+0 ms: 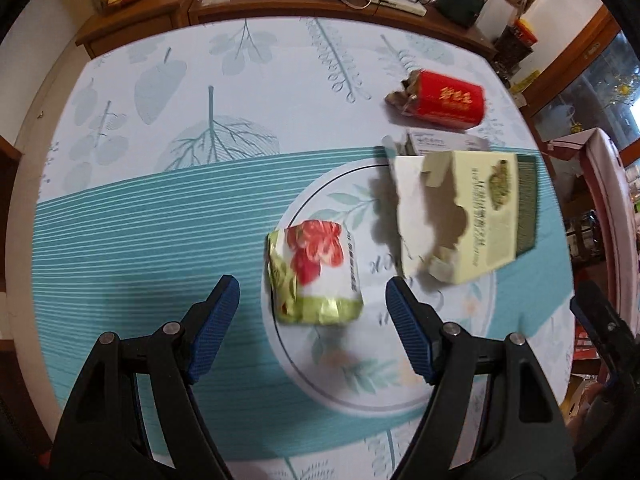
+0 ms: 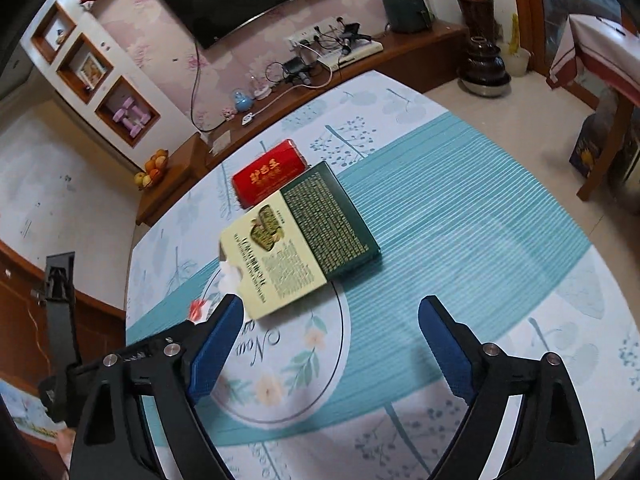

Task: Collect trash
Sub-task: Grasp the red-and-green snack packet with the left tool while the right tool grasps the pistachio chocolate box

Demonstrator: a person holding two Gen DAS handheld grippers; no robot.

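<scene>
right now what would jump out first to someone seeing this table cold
Probably the torn-open cream and green carton, lying flat near the middle of the leaf-print tablecloth. Next, the red box beyond it, toward the far edge. In the left wrist view a crumpled flowered packet lies just ahead of the left gripper, whose fingers are spread wide; the right gripper is open too, holding nothing.
</scene>
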